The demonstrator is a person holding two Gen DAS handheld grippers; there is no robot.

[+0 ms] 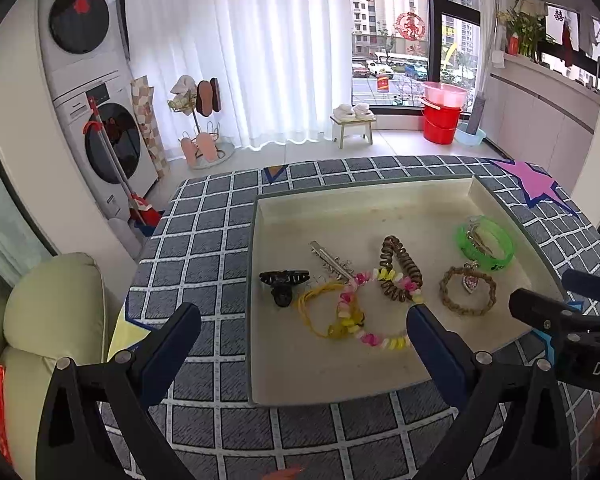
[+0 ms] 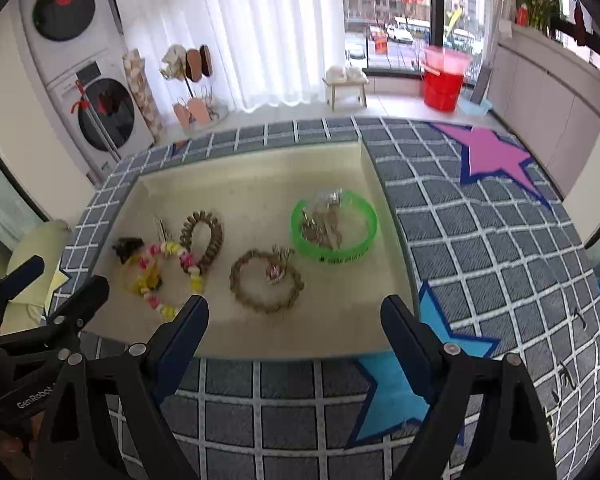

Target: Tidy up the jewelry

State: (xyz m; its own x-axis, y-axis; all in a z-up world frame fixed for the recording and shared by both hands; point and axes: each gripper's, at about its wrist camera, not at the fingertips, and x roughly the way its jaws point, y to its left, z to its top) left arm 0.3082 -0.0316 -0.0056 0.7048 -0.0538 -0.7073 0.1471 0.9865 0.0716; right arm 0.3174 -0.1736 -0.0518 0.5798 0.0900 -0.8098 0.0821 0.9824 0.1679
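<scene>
I see the cream tray (image 2: 260, 184) on the checked cloth. Inside it, the green bangle (image 2: 334, 227) lies far right, the braided bracelet (image 2: 266, 282) beside it. My left gripper (image 1: 304, 326) and right gripper (image 2: 294, 316), both spread and empty, hover over the tray's near rim.

One shallow tray (image 1: 260, 300) sits on the bench (image 1: 204, 240). In it I count one black claw clip (image 1: 284, 284) at nine o'clock, one silver hair clip (image 1: 332, 262), one yellow cord bracelet (image 1: 320, 312), one pink-and-yellow bead string (image 1: 380, 340), one brown spiral hair tie (image 1: 400, 268), one braided bracelet (image 1: 468, 292) and one green bangle (image 1: 485, 242) at two o'clock.
</scene>
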